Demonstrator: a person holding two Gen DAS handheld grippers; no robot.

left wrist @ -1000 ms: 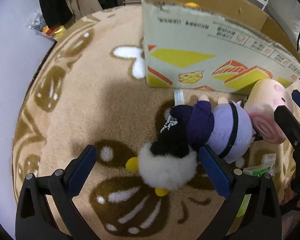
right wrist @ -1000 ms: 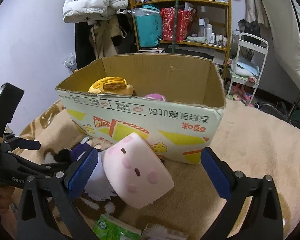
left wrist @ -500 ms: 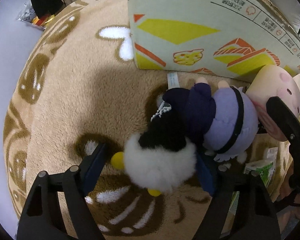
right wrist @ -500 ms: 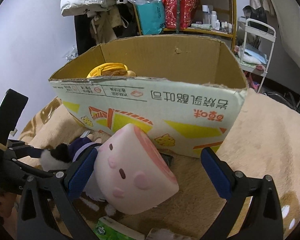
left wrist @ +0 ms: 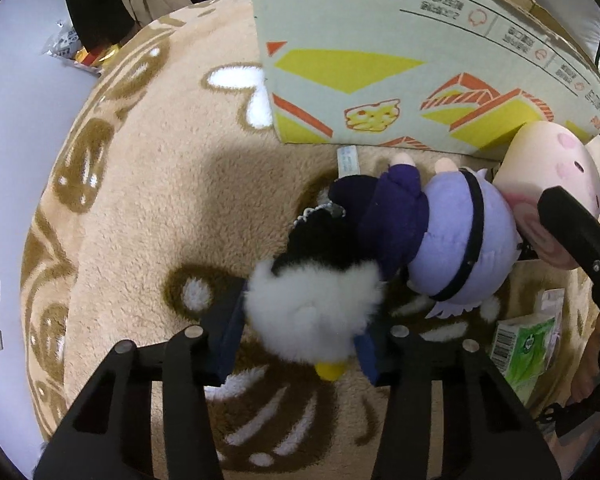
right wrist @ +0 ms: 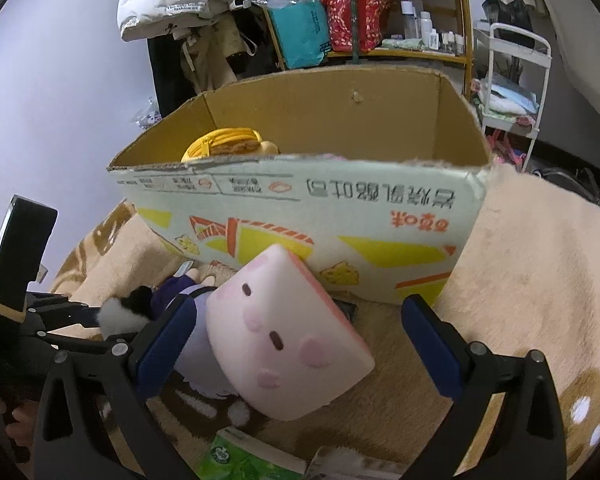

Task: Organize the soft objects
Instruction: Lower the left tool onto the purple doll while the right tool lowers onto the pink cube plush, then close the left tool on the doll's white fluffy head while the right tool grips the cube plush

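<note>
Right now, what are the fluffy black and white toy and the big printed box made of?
The fluffy black-and-white penguin toy looks like long-pile plush: its white fur is fuzzy and bulges between the left gripper pads. The printed cardboard box seems corrugated cardboard: brown matte inside, torn rough rim, smooth printed outside.

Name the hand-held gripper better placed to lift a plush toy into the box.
Left hand-held gripper: its pads already squeeze the black-and-white plush. The right hand-held gripper is open around the pink-headed doll.
</note>
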